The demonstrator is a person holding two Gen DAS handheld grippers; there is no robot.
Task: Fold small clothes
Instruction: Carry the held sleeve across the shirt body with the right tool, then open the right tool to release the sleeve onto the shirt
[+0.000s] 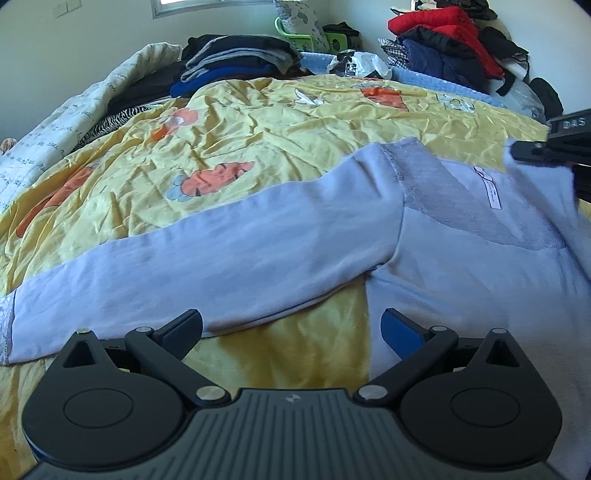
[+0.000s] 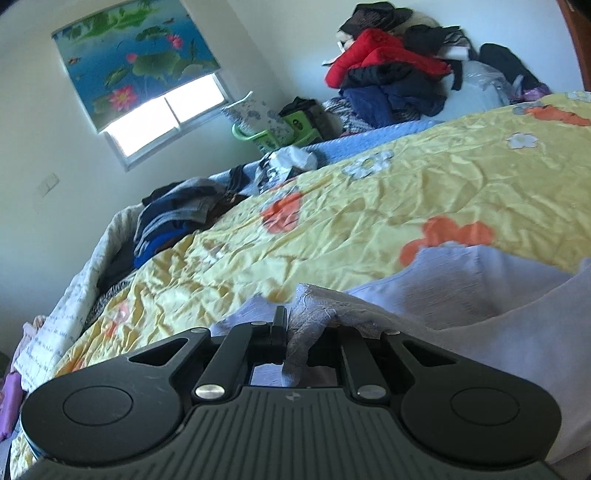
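A pale lilac long-sleeved top (image 1: 461, 266) lies inside out on the yellow carrot-print bedspread (image 1: 258, 140). One sleeve (image 1: 166, 266) stretches out to the left. My left gripper (image 1: 291, 332) hovers open just above the bedspread below that sleeve's underarm, with nothing between its fingers. My right gripper (image 2: 291, 323) is shut on the top's textured grey edge (image 2: 314, 314), and the cloth drapes over its right finger and hides it. In the left wrist view the right gripper (image 1: 532, 149) lifts a fold of the top at the far right.
A stack of folded dark clothes (image 1: 236, 59) sits at the bed's back left. A heap with a red jacket (image 1: 443, 29) sits at the back right. A green basket (image 1: 303, 37) and a plastic bag (image 1: 364, 64) lie between them. A white quilt (image 1: 55, 125) borders the left.
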